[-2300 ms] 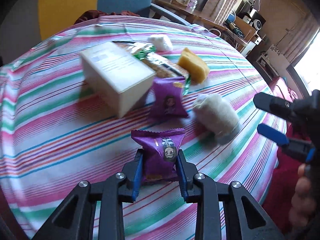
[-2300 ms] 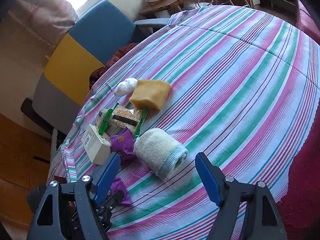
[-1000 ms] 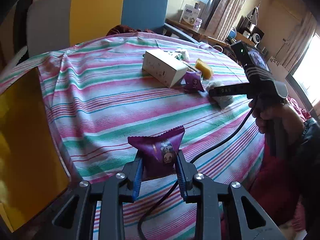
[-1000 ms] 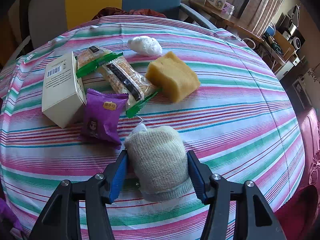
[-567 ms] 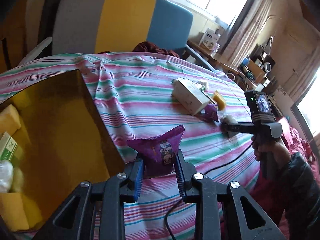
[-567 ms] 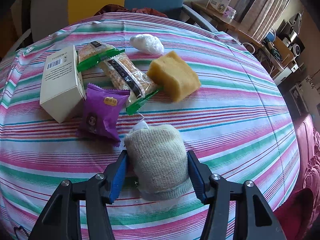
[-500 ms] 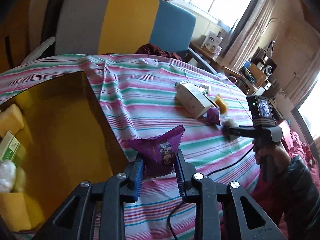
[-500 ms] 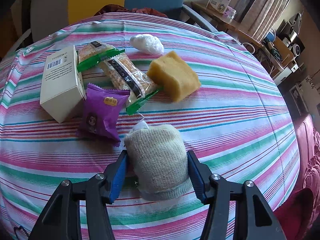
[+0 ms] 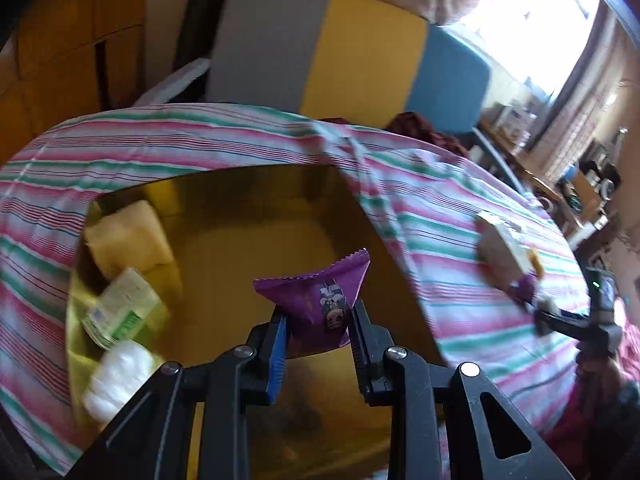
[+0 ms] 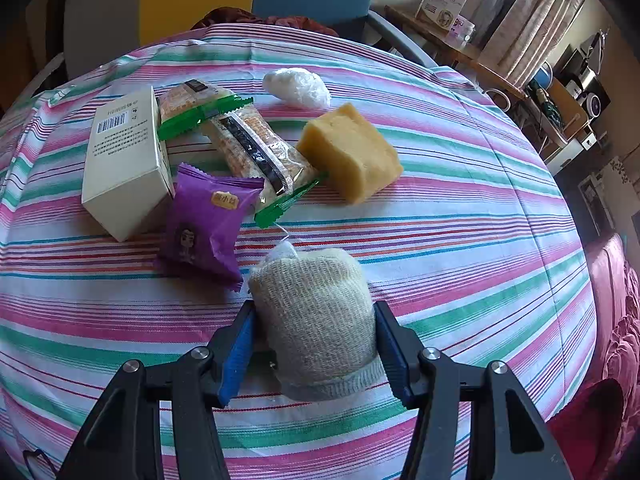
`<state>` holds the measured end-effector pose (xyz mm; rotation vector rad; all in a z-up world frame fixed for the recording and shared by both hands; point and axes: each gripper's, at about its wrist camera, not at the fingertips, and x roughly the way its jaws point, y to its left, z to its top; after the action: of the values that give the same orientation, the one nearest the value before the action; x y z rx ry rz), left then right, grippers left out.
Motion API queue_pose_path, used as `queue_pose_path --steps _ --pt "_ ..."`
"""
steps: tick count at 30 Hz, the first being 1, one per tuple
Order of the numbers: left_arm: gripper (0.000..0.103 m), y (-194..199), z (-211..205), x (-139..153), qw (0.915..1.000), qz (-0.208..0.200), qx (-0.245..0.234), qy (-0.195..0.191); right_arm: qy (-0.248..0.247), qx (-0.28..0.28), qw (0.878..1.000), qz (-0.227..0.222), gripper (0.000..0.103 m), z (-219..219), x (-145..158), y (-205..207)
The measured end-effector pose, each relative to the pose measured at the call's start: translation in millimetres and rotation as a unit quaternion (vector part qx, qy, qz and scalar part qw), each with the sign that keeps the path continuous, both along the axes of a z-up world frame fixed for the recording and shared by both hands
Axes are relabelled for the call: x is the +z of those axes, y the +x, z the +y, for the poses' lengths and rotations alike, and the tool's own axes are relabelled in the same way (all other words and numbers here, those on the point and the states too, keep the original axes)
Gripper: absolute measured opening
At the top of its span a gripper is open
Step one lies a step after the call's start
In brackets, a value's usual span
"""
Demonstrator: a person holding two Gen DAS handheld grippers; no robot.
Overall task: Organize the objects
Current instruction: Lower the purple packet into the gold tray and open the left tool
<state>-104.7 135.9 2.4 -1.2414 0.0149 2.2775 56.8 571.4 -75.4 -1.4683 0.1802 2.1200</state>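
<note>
The left hand-held gripper [image 9: 318, 322], clamped on a purple snack packet [image 9: 320, 302], now hangs over an open yellow box [image 9: 256, 204] that a second ago lay at the view's left edge. The right hand-held gripper [image 10: 314, 338] stays put, pressed around a knitted cloth bundle [image 10: 316, 316] on the desk [image 10: 460, 208]. A striped cloth covers the desk; a grey, yellow and blue chair [image 9: 340, 52] stands behind.
</note>
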Motion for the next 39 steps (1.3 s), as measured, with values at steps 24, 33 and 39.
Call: queue_pose_path --steps 24,33,39 --pt "0.031 -127 -5 -62 0.9905 -0.032 0.062 -0.119 0.001 0.000 1.000 -0.001 0.058 3 -1 -1" --pt "0.037 -127 -5 -57 0.9911 -0.024 0.066 -0.113 0.001 0.000 1.000 -0.001 0.058 3 -1 -1" --pt "0.051 -108 -20 -29 0.9934 0.003 0.075 -0.086 0.001 0.000 1.000 -0.001 0.058 4 -2 -2"
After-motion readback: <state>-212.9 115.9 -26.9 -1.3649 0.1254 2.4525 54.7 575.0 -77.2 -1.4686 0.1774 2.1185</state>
